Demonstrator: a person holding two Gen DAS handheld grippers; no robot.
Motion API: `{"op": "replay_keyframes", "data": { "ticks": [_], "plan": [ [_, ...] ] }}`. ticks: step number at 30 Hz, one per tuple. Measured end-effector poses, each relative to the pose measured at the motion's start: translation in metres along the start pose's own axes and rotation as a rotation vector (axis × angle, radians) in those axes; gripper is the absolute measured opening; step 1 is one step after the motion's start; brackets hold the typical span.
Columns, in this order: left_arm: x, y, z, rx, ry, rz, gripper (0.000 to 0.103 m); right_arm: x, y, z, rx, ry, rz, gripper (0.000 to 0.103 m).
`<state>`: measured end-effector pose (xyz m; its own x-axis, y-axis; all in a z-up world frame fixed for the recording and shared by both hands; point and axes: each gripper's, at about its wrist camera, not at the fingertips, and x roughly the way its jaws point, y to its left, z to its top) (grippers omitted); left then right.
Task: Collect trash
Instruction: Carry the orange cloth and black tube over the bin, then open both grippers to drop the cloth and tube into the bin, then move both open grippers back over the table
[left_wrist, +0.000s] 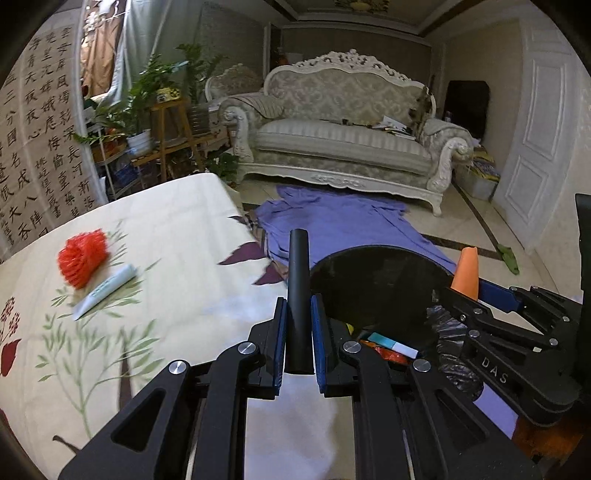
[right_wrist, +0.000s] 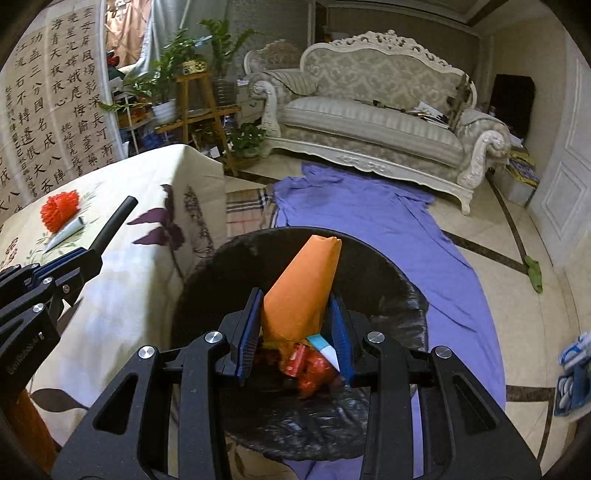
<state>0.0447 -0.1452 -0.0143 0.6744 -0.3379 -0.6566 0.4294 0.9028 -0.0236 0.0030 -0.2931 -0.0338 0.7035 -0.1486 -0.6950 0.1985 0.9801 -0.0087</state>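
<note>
My left gripper (left_wrist: 298, 325) is shut on a black tube (left_wrist: 298, 280) and holds it over the table edge, beside the bin; it also shows in the right wrist view (right_wrist: 112, 221). My right gripper (right_wrist: 295, 314) is shut on an orange paper cone (right_wrist: 306, 280) above the black-lined trash bin (right_wrist: 388, 273). The cone tip shows in the left wrist view (left_wrist: 467, 271). Inside the bin lie red wrappers (right_wrist: 314, 369) and a white-and-teal packet (left_wrist: 391, 345). A red mesh ball (left_wrist: 83, 258) and a white tube (left_wrist: 105, 290) lie on the tablecloth.
The floral tablecloth (left_wrist: 166, 229) covers the table on the left. A purple sheet (right_wrist: 369, 221) lies on the floor in front of a cream sofa (right_wrist: 369, 122). Potted plants on wooden stands (right_wrist: 192, 96) stand at the back left. A green rag (right_wrist: 533, 273) lies on the floor at the right.
</note>
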Motion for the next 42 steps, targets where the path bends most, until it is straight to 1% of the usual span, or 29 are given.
{"op": "replay_keyframes", "data": {
  "ticks": [10, 11, 12, 13, 14, 15, 16, 18, 21, 23, 26, 30, 35, 42],
  "plan": [
    [0.024, -0.025, 0.003, 0.048, 0.029, 0.002, 0.015, 0.027, -0.024, -0.001, 0.036, 0.029, -0.013, 0.036],
    [0.027, -0.029, 0.004, 0.055, 0.036, 0.003, 0.02, 0.028, -0.026, -0.001, 0.038, 0.031, -0.015, 0.036],
    [0.029, -0.03, 0.004, 0.059, 0.041, 0.007, 0.033, 0.029, -0.027, -0.002, 0.042, 0.031, -0.021, 0.038],
    [0.03, -0.03, 0.003, 0.058, 0.041, 0.013, 0.041, 0.03, -0.029, -0.002, 0.049, 0.032, -0.027, 0.047],
    [0.03, -0.031, 0.004, 0.054, 0.039, 0.016, 0.052, 0.03, -0.031, -0.002, 0.055, 0.03, -0.032, 0.051],
    [0.028, -0.029, 0.003, 0.046, 0.032, 0.014, 0.055, 0.029, -0.032, -0.002, 0.061, 0.025, -0.037, 0.054],
    [0.028, -0.03, 0.003, 0.044, 0.031, 0.015, 0.055, 0.029, -0.033, -0.002, 0.061, 0.027, -0.039, 0.054],
    [0.027, -0.028, 0.003, 0.047, 0.028, 0.021, 0.061, 0.03, -0.035, -0.001, 0.061, 0.029, -0.046, 0.054],
    [0.024, -0.023, 0.002, 0.048, 0.024, 0.031, 0.061, 0.029, -0.035, -0.001, 0.067, 0.032, -0.052, 0.054],
    [0.021, -0.02, 0.002, 0.042, 0.021, 0.046, 0.064, 0.027, -0.032, -0.001, 0.069, 0.032, -0.05, 0.054],
    [0.012, -0.005, 0.0, 0.017, 0.014, 0.072, 0.066, 0.025, -0.025, 0.002, 0.061, 0.028, -0.04, 0.054],
    [0.0, 0.021, -0.006, -0.018, 0.013, 0.114, 0.067, 0.02, -0.003, 0.006, 0.038, 0.021, 0.001, 0.054],
    [-0.019, 0.067, -0.02, -0.084, 0.022, 0.196, 0.067, 0.015, 0.041, 0.014, -0.018, 0.014, 0.085, 0.054],
    [-0.041, 0.133, -0.041, -0.184, 0.032, 0.328, 0.067, 0.011, 0.113, 0.025, -0.126, 0.007, 0.2, 0.055]
  ]
}}
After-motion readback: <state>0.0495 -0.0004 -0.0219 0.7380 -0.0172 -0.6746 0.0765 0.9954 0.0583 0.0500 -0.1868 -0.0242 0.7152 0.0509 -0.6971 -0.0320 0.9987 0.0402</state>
